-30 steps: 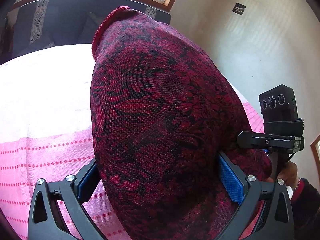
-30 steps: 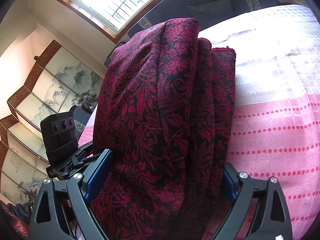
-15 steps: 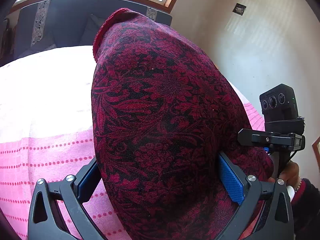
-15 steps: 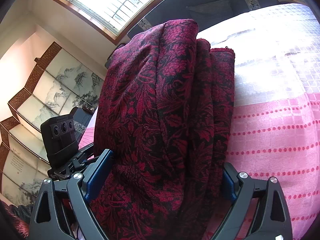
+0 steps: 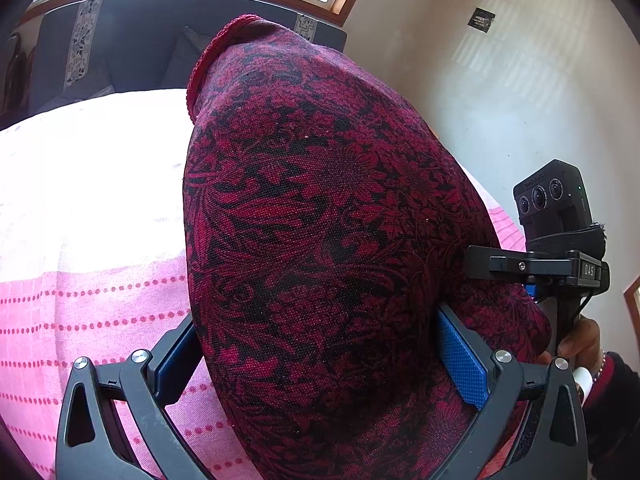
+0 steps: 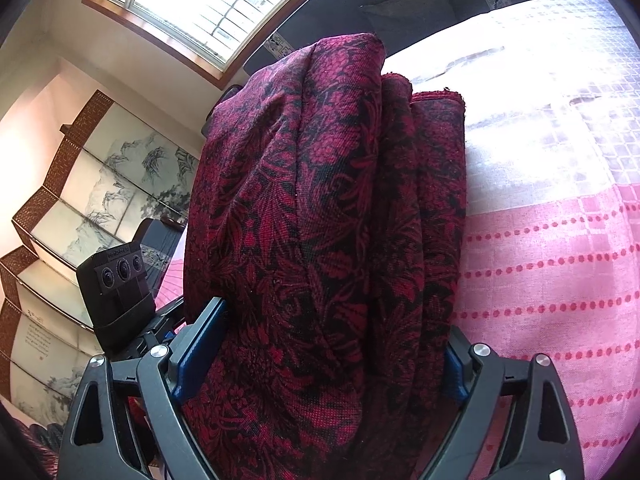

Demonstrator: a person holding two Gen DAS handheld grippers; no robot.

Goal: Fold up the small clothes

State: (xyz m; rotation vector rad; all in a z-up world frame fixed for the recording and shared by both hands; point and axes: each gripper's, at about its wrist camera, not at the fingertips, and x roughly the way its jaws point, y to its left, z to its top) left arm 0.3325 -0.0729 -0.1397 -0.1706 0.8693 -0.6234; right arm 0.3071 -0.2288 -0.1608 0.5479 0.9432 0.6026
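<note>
We see one pink and white bedspread (image 5: 92, 304) spread across the bed, dotted pink stripes toward us and pale white checks farther away (image 6: 560, 240). On it, raised between our two tools, is a single dark red garment with a black floral pattern (image 5: 320, 240), bunched into a thick folded bundle; in the right wrist view it shows several stacked folds with the edges turned up (image 6: 320, 240).

We count two grippers. The left gripper (image 5: 320, 354) has the cloth filling the whole gap between its fingers, the blue pad (image 5: 460, 360) on one side pressed against the fabric and the other pad against the opposite flank, so it is clamped on the bundle. The right gripper (image 6: 320, 344) holds likewise: both blue pads (image 6: 200, 344) bear on the sides of the folded layers, which rise up and forward from the fingers.

Each view catches the other tool beside the cloth, one black camera unit (image 5: 554, 200) at the right edge and one (image 6: 116, 280) at the left, with one hand (image 5: 576, 340) on the handle.
</note>
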